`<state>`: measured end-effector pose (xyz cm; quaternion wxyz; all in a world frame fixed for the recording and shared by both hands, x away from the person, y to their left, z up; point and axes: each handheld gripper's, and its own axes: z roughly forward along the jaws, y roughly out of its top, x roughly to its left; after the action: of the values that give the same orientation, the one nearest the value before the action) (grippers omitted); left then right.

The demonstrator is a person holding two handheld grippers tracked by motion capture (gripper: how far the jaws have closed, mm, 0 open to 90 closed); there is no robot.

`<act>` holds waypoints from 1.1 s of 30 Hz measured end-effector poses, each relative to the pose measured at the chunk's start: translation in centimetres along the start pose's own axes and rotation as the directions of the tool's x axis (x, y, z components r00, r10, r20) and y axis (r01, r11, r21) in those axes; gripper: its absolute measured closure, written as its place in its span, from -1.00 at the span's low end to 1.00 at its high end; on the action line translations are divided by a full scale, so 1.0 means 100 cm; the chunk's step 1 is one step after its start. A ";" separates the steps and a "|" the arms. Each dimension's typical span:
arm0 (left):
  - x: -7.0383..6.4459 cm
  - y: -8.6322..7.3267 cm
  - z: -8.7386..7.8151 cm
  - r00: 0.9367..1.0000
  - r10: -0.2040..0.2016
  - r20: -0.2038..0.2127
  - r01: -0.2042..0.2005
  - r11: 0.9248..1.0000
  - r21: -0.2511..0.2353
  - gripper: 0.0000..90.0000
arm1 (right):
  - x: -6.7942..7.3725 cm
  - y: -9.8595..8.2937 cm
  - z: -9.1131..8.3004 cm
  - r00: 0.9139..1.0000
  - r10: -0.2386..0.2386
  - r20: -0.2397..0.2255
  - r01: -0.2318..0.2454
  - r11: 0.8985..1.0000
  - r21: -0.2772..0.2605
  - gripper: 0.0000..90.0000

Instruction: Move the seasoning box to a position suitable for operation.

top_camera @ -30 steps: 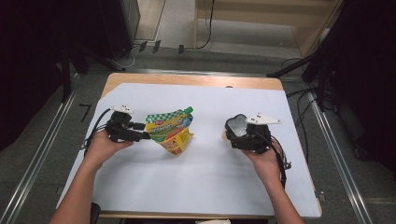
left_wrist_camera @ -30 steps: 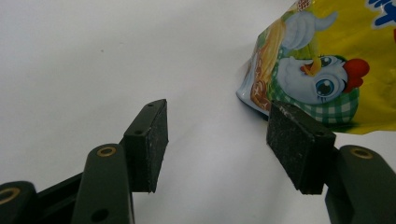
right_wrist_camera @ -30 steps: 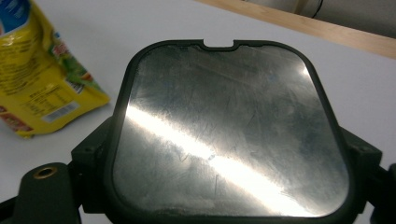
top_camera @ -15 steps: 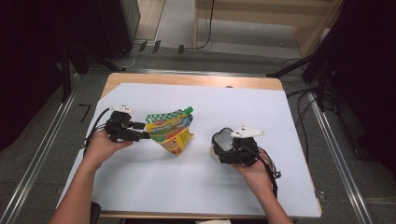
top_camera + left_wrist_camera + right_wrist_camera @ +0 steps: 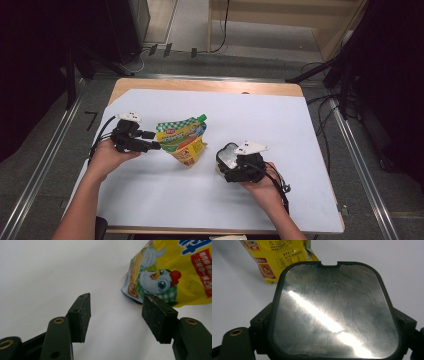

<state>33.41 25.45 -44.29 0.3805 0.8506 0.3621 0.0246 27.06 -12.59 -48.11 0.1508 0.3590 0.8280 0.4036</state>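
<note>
Fingers (image 5: 80, 315) of my left gripper (image 5: 116, 317) spread beside soft, crinkly spouted pouch (image 5: 181, 141); I'd pinch its flat edge; right gripper (image 5: 226, 164) clamps a tray (image 5: 334, 310).

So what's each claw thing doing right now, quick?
Left gripper: open, holding nothing, beside the yellow pouch.
Right gripper: shut on a dark-rimmed shiny plate.

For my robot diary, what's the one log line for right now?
left gripper: open, beside pouch | right gripper: shut on mirror | pouch: on table
</note>
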 end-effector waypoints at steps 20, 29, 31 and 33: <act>-0.044 0.011 -0.076 0.993 0.092 0.072 -0.091 0.996 -0.016 -0.02 | -0.010 0.002 -0.053 0.995 0.082 -0.059 -0.082 0.997 -0.013 -0.65; -0.088 0.034 -0.080 0.968 0.188 0.163 -0.183 0.982 -0.045 0.07 | -0.007 -0.005 -0.075 0.997 0.056 -0.048 -0.058 0.998 -0.038 -0.24; -0.097 0.041 -0.072 0.962 0.213 0.172 -0.209 0.977 -0.038 0.04 | -0.006 -0.005 -0.079 0.998 0.041 -0.055 -0.044 0.998 -0.050 0.01; -0.107 0.046 -0.062 0.953 0.231 0.198 -0.225 0.973 -0.054 0.03 | -0.004 -0.004 -0.080 0.998 0.023 -0.058 -0.026 0.998 -0.058 0.23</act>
<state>26.27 20.49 -34.27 0.4231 0.8788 0.2206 -0.0129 22.83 -17.56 -43.41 0.1324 0.3529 0.8152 0.4397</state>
